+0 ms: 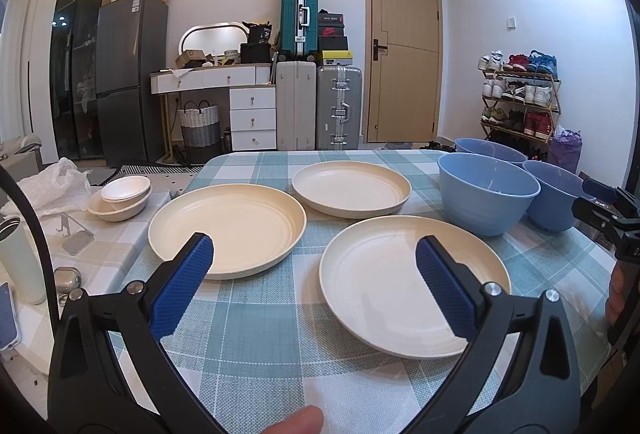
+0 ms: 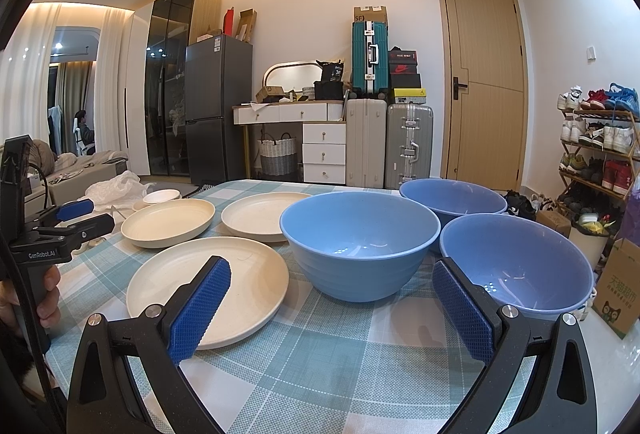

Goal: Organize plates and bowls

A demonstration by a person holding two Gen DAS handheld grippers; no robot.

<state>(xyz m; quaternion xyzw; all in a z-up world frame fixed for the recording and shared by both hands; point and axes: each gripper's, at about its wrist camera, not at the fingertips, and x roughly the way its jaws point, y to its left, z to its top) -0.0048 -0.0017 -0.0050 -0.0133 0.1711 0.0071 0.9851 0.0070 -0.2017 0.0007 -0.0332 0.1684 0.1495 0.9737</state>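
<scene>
Currently both idle: left hand-held gripper (image 1: 314,258) and right hand-held gripper (image 2: 331,284) spread wide, empty. Three cream round plastic plates (image 1: 412,282) left on desk (image 1: 256,314), three blue plastic bowls (image 2: 358,240) right. Probably light, stiff, slippery; pinch rims.

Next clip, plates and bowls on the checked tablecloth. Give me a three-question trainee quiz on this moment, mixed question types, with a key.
1. True or false: the three cream plates are already stacked in one pile.
2. Multiple choice: how many blue bowls stand on the table? A) one B) two C) three
3. Fill in: both grippers are ____ and hold nothing.

Key
1. False. The near plate, left plate and far plate lie apart on the tablecloth.
2. C. The middle bowl, right bowl and far bowl each stand alone.
3. Open: the left gripper and right gripper have their jaws spread.
</scene>
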